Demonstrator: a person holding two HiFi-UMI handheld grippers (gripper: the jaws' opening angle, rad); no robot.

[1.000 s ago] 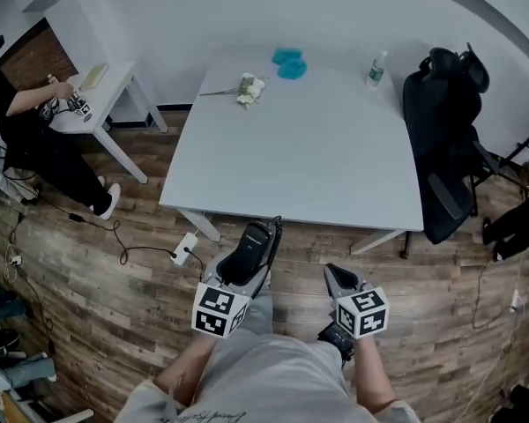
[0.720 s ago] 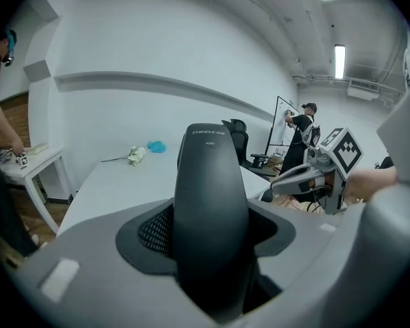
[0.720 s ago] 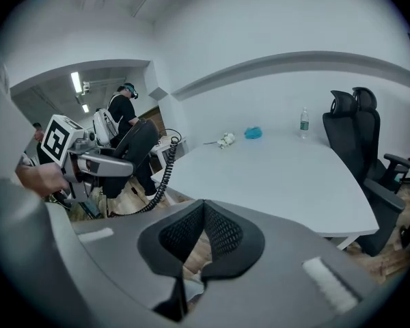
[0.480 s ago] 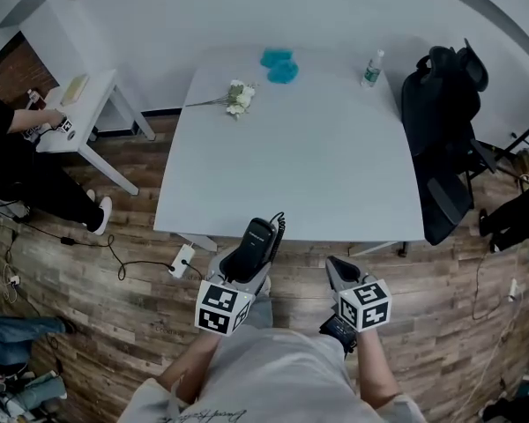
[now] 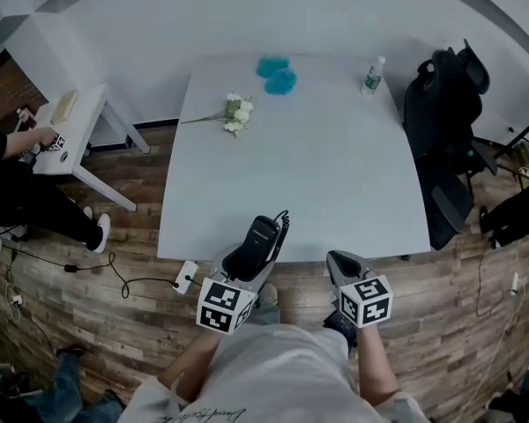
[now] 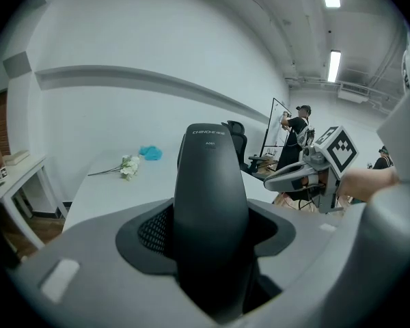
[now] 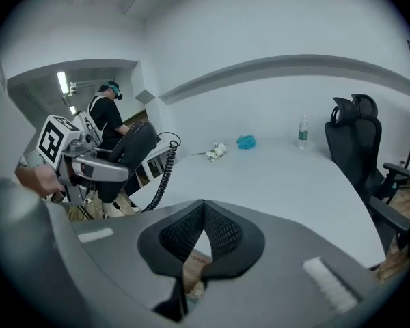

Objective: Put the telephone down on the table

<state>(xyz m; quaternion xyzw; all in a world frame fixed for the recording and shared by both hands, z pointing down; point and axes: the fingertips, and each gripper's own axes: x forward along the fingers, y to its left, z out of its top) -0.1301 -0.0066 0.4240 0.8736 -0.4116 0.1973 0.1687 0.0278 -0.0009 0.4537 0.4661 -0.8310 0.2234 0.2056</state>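
Gripping black corded telephone handset (image 5: pixel 263 239) in left gripper (image 5: pixel 249 261), hovering at near edge of white rectangular table (image 5: pixel 335 166); right gripper (image 5: pixel 341 267) closed, empty. Next: reaching farther, lowering, releasing.

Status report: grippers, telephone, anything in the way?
Left gripper shut on black telephone handset, at near edge of white table. Right gripper shut, empty. White flowers, blue cloth, clear bottle far side.
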